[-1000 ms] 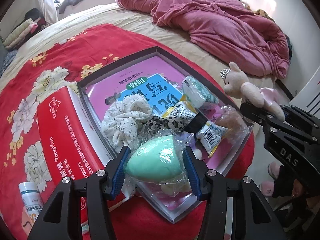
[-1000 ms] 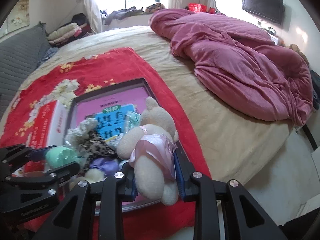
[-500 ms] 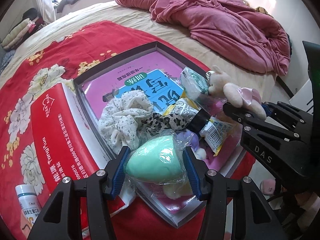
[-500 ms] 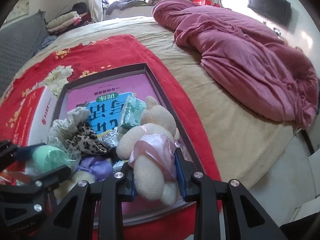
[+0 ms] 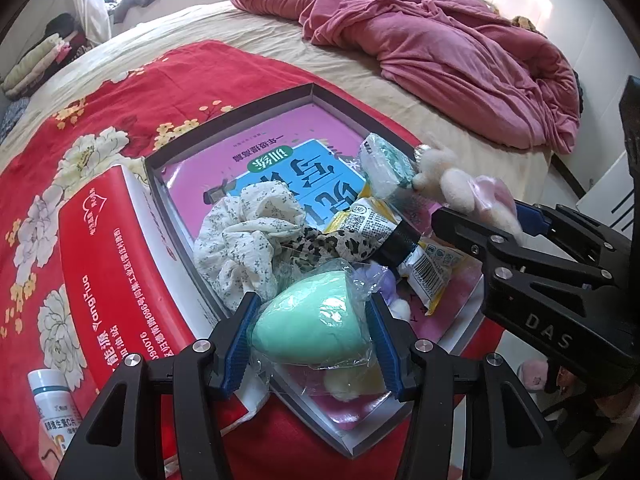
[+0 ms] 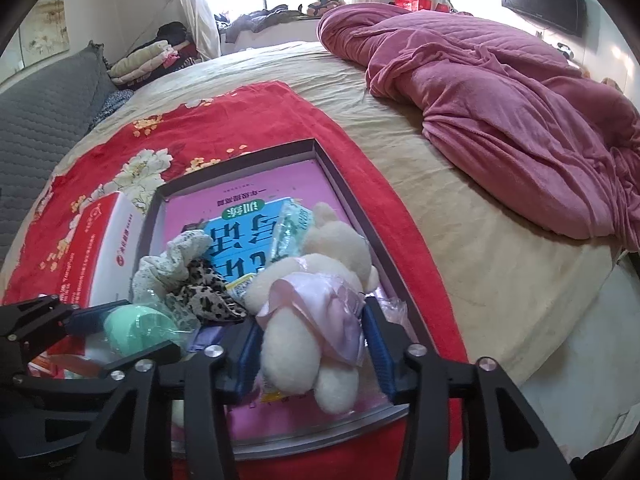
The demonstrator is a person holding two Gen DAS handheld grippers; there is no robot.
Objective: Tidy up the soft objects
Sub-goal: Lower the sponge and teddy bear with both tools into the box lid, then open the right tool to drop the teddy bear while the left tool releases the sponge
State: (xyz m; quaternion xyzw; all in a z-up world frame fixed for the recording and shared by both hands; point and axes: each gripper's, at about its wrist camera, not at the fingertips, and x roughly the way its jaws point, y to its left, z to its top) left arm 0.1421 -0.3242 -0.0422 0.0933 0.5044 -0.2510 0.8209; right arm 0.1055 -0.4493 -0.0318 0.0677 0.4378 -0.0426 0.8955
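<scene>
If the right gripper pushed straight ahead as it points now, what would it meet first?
Holding the teddy bear, the right gripper would likely press it into the green packet lying on the book in the tray; depth is unclear.

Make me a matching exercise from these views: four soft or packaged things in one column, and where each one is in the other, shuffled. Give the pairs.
Things:
1. green egg-shaped sponge
2. plush bear
3. floral scrunchie
4. white bottle

Places:
A. on the red blanket, outside the tray
B. held in the right gripper
C. lying loose in the tray
D. held in the left gripper

Pairs: 1-D, 2-B, 3-C, 4-A
</scene>
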